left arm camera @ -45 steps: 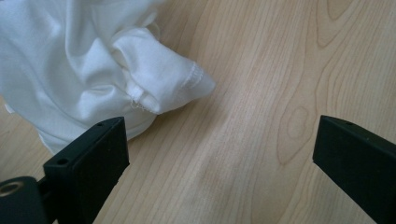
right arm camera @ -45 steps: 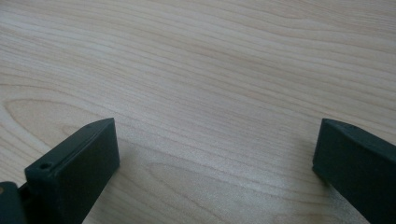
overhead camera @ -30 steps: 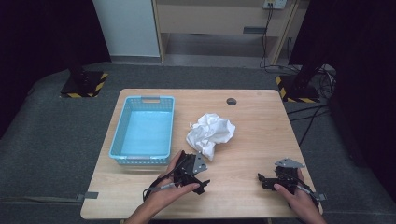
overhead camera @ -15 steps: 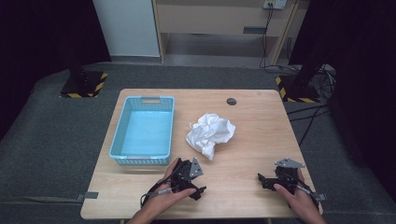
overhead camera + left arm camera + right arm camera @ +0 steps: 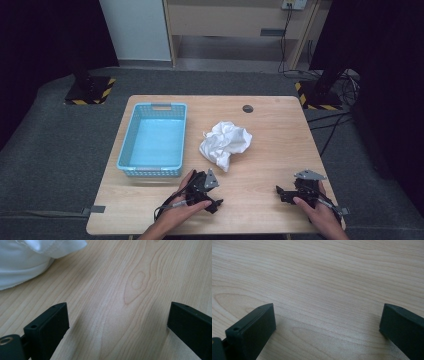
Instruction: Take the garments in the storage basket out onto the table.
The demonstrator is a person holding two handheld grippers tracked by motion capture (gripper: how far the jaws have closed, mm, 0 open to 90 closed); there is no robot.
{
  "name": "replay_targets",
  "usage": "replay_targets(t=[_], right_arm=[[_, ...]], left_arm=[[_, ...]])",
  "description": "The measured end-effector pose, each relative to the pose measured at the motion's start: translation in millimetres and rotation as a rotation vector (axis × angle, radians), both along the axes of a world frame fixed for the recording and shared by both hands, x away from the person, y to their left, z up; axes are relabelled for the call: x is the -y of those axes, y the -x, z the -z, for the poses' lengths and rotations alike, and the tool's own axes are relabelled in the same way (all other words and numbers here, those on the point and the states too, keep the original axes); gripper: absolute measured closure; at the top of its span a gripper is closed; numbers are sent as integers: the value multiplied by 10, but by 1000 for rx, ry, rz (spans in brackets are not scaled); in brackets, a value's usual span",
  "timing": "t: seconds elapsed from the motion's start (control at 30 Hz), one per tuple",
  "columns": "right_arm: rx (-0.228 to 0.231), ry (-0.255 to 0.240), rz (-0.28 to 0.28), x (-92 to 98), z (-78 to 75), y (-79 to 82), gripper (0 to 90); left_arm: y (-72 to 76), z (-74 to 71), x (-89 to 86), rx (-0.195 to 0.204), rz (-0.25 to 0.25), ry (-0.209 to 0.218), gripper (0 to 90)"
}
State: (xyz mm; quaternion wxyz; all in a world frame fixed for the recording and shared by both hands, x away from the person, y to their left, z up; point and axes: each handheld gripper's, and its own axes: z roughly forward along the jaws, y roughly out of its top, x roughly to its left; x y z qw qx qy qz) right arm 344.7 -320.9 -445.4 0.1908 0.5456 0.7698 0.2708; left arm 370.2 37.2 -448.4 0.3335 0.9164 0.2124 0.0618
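On the wooden table [image 5: 280,135] a crumpled white cloth [image 5: 226,144] lay near the middle, just to the right of a light blue plastic basket [image 5: 153,170], which stood apart from it with a strip of bare wood between them. The basket had nothing inside that could be seen from the high view. The left gripper [image 5: 212,200] was held in the person's left hand [image 5: 180,210] close to the near edge of the table, just below the lowest corner of the cloth but not touching it. In the left gripper view its two black jaws stood wide apart with only wood grain between them, and the white cloth [image 5: 30,260] showed in the upper left corner of that view — beyond the jaw tips, well clear of them. The right gripper [image 5: 284,192] was in the right hand [image 5: 320,212] at the near right part of the table, well apart from the cloth. Its jaws were also spread wide in the right gripper view, and they held nothing — only the bare table [image 5: 324,285] was between them. A small dark round spot [image 5: 247,108] sat on the far side of the table, behind the cloth; what it was I cannot tell.
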Motion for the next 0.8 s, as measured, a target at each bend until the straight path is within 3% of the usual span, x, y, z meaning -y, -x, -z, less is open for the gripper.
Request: replay_targets(t=[0.27, 0.4, 0.8], right_arm=[[-1, -1, 1, -1, 0, 1, 3], [-1, 0, 0, 0, 0, 1, 3], [-1, 0, 1, -1, 0, 2, 3]], left_arm=[[-20, 50, -6, -30, -12, 41, 17], [-21, 99, -23, -60, -20, 84, 0], [-37, 121, -56, -52, 12, 109, 0]])
